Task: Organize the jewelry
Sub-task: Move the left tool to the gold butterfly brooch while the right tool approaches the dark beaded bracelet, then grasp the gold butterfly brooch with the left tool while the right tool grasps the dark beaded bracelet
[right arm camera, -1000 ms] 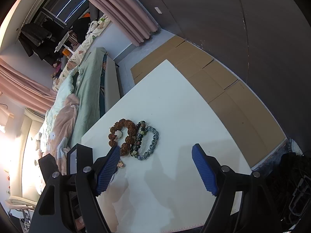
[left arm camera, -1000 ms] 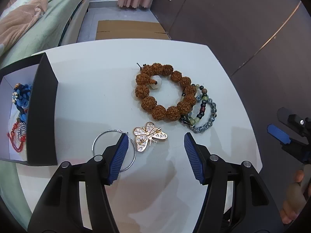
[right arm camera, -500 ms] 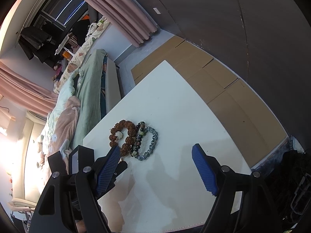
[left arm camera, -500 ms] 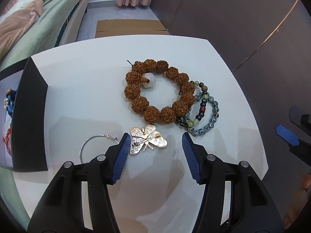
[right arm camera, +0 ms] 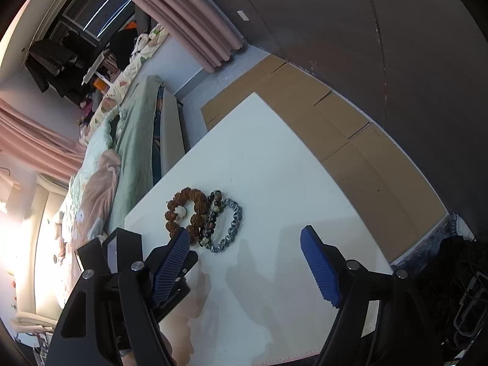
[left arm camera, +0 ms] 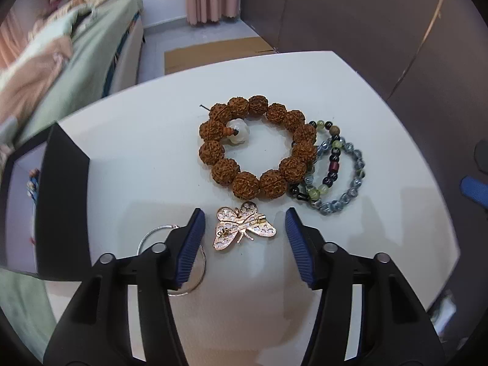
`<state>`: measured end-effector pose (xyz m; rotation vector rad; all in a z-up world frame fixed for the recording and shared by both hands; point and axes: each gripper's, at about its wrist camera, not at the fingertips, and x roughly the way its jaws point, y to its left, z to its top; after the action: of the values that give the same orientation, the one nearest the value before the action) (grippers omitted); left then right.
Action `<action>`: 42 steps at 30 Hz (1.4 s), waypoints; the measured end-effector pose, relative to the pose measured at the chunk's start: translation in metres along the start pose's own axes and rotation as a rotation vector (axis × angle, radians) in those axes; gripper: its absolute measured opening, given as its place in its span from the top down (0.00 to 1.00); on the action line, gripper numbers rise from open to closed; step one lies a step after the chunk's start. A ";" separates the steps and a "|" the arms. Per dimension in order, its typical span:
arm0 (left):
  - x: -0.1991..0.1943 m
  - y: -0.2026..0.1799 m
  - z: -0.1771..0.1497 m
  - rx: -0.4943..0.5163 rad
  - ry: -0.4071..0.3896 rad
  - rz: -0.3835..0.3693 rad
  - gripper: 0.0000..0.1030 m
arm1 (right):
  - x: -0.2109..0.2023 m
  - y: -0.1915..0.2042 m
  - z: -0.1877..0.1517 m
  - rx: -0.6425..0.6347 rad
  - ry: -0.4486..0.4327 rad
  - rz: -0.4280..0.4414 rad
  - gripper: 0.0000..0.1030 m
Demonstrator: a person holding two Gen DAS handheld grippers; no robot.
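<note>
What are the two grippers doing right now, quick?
Left gripper: open, jaws just been closing around the brooch, not touching it yet.
Right gripper: open, holding nothing.

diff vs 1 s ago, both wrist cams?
The left gripper slid over from straddling the hoop to bracketing the butterfly brooch. Its jaws have just been closing, brooch between them, pads not yet touching it. Nothing was grasped or released. The right gripper held open and still; the brown bracelet, bead bracelets and box lie unmoved on the table.
</note>
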<state>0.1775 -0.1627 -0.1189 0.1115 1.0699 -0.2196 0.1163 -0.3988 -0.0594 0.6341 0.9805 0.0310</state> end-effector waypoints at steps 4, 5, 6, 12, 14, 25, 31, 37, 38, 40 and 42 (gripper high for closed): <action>-0.003 0.009 0.001 -0.013 -0.004 -0.022 0.62 | 0.009 0.001 -0.002 -0.004 0.032 0.001 0.40; -0.006 0.013 0.000 -0.025 -0.006 -0.033 0.62 | 0.012 0.002 -0.003 -0.004 0.039 0.004 0.44; -0.008 0.015 0.001 -0.033 -0.013 -0.040 0.62 | 0.015 0.003 -0.003 -0.004 0.046 0.009 0.45; -0.030 0.032 0.007 -0.082 -0.058 -0.102 0.62 | 0.037 0.020 -0.002 -0.016 0.085 0.079 0.59; -0.036 0.040 0.008 -0.097 -0.072 -0.112 0.62 | 0.045 0.026 -0.002 -0.023 0.098 0.082 0.64; -0.048 0.078 0.022 -0.156 -0.117 -0.153 0.62 | 0.090 0.041 0.002 -0.010 0.152 0.044 0.73; -0.054 0.089 0.027 -0.178 -0.139 -0.176 0.62 | 0.112 0.047 0.003 -0.019 0.180 -0.012 0.75; -0.061 0.100 0.031 -0.205 -0.159 -0.195 0.62 | 0.124 0.051 0.002 -0.012 0.192 -0.037 0.92; -0.063 0.101 0.030 -0.209 -0.163 -0.198 0.62 | 0.123 0.051 0.002 -0.012 0.186 -0.035 0.92; -0.068 0.104 0.029 -0.215 -0.173 -0.200 0.62 | 0.115 0.055 0.002 -0.020 0.157 -0.026 0.92; -0.072 0.107 0.027 -0.220 -0.181 -0.201 0.62 | 0.109 0.056 0.002 -0.019 0.143 -0.010 0.92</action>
<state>0.1927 -0.0547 -0.0441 -0.2118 0.9178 -0.2856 0.1939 -0.3206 -0.1127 0.6157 1.1201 0.0776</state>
